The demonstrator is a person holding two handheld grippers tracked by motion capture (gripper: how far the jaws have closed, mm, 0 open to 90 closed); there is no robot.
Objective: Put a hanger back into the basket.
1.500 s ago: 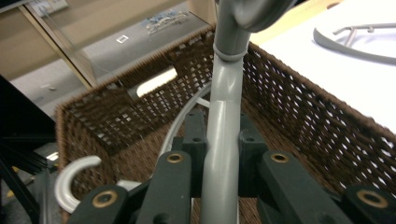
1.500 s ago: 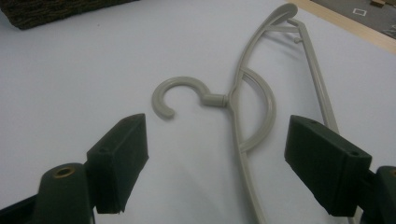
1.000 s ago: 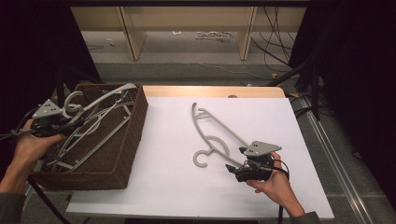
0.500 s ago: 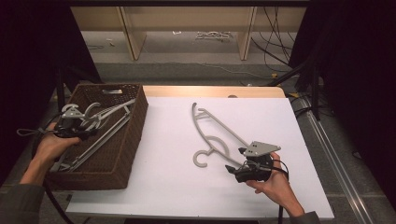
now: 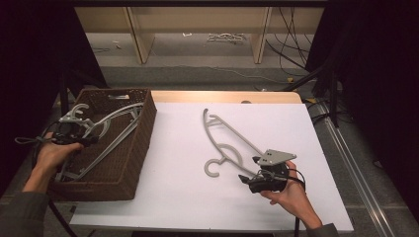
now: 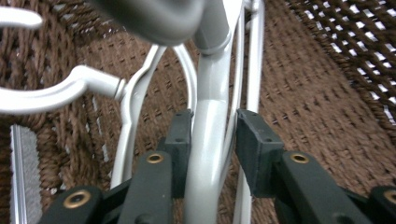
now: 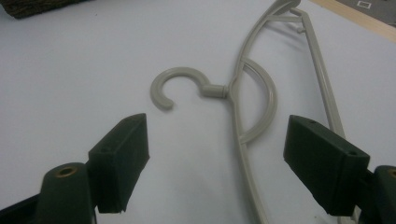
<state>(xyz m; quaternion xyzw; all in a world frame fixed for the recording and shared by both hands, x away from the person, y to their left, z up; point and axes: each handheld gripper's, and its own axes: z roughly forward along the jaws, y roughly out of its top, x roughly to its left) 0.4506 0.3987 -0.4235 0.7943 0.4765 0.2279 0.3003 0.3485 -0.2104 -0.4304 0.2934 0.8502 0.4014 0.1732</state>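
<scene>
A brown wicker basket [image 5: 141, 143] stands at the table's left and holds several grey plastic hangers [image 5: 106, 123]. My left gripper [image 5: 84, 140] is low over the basket's left side. In the left gripper view one hanger's bar [image 6: 205, 186] runs between the jaws of the left gripper [image 6: 214, 130]; they have just been opening and a gap shows at the right pad [image 6: 254, 140]. Another grey hanger [image 5: 225, 136] lies flat on the white table. My right gripper [image 5: 242, 178] rests open just behind its hook [image 7: 173, 86], and the right gripper view has those jaws [image 7: 217, 140] wide apart around nothing.
The white tabletop [image 5: 183, 187] has free room between the basket and the lying hanger. A wooden strip [image 5: 222, 96] borders the far edge. Beyond it are shelving legs and cables on the floor [image 5: 291, 29]. A metal rail [image 5: 356, 163] runs along the right.
My left hand has sunk toward the basket with the hanger, which now lies down among the others. The right hand and the hanger on the table have stayed put.
</scene>
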